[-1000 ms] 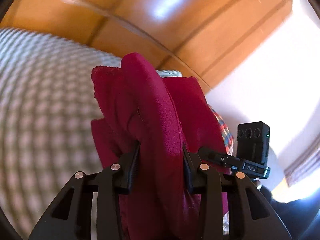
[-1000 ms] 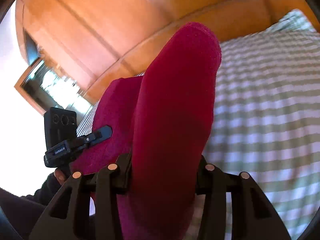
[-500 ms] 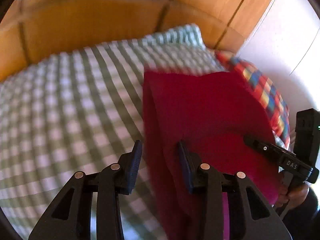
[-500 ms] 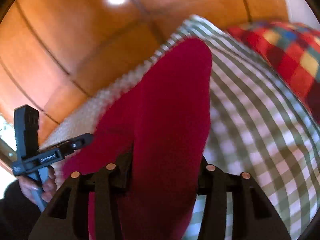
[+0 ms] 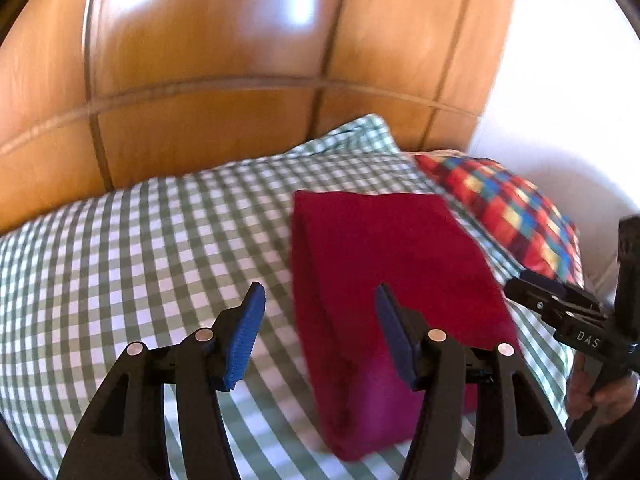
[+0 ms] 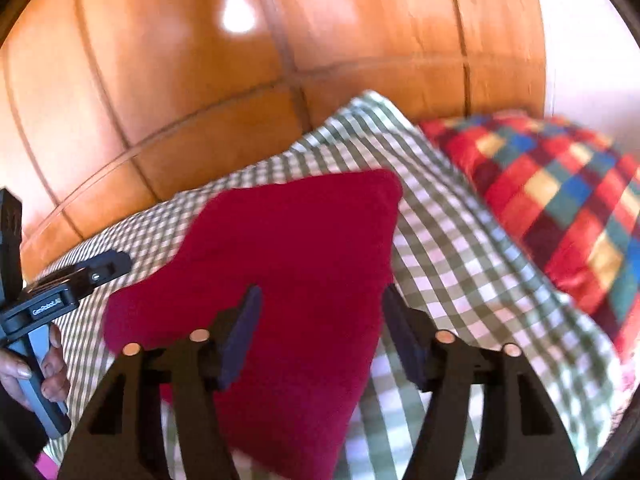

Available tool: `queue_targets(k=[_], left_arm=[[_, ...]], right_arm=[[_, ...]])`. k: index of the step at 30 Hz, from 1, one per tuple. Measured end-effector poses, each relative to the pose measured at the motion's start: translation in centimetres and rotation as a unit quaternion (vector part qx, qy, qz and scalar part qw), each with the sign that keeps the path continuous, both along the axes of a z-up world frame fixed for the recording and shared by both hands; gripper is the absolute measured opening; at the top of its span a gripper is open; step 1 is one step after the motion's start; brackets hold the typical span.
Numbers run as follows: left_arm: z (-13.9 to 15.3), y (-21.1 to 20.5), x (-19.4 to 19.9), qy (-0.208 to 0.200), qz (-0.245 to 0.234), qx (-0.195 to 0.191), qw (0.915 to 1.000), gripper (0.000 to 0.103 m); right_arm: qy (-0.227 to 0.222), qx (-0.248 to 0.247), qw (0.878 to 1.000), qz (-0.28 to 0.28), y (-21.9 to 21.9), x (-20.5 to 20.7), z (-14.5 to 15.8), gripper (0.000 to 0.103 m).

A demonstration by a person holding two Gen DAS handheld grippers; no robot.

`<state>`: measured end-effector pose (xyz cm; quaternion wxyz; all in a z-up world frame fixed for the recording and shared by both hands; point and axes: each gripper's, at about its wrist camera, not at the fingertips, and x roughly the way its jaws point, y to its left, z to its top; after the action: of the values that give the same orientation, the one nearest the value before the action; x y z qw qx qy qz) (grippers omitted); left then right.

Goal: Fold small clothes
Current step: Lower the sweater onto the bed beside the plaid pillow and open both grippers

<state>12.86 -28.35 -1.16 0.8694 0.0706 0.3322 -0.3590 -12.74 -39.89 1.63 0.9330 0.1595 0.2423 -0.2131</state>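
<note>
Since a second earlier the red garment (image 5: 384,280) had dropped from both tongs onto the green checked bedcover (image 5: 140,256), where it lay folded, just beside the multicoloured checked pillow (image 5: 508,216). The left gripper (image 5: 320,320) and right gripper (image 6: 320,320) had just been opening; both stood parted over the garment's near edge, pads clear of the cloth.

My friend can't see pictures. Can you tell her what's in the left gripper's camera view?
A folded dark red cloth lies on a green-and-white checked bedspread, with the open left gripper just in front of it, jaws not pressing it. A colourful checked pillow and a wooden headboard are behind; the right gripper shows at the right edge.
</note>
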Motion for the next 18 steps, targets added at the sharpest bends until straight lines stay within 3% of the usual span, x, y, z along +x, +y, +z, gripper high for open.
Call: queue_targets(k=[3, 5, 6, 8, 10, 18], left_arm=[[-1.9, -1.2, -1.0, 0.010, -0.003, 0.041, 0.9991, 0.054], [-4.3, -2.3, -0.6, 0.027, 0.006, 0.089, 0.9956, 0.053], [-5.8, -2.2, -0.1, 0.044, 0.013, 0.096, 0.9943, 0.054], [-6.7, -1.3, 0.2, 0.064, 0.018, 0.072, 0.9952, 0.056], [-6.3, -0.9, 0.0, 0.066, 0.027, 0.064, 0.9954, 0.056], [-3.9, 1.2, -2.9, 0.030, 0.064, 0.048, 0.9964, 0.056]], right_arm=[[0.018, -0.013, 0.999, 0.025, 2.3, 0.3, -0.9, 0.048], [0.063, 0.006, 0.997, 0.032, 3.6, 1.1, -3.8, 0.043], [0.087, -0.007, 0.996, 0.028, 4.0, 1.7, -5.3, 0.042], [0.085, -0.034, 0.996, 0.016, 4.6, 1.8, -6.8, 0.042], [0.076, -0.017, 0.997, 0.007, 4.3, 1.7, -6.6, 0.043], [0.076, -0.024, 0.997, -0.014, 5.1, 1.1, -6.1, 0.044]])
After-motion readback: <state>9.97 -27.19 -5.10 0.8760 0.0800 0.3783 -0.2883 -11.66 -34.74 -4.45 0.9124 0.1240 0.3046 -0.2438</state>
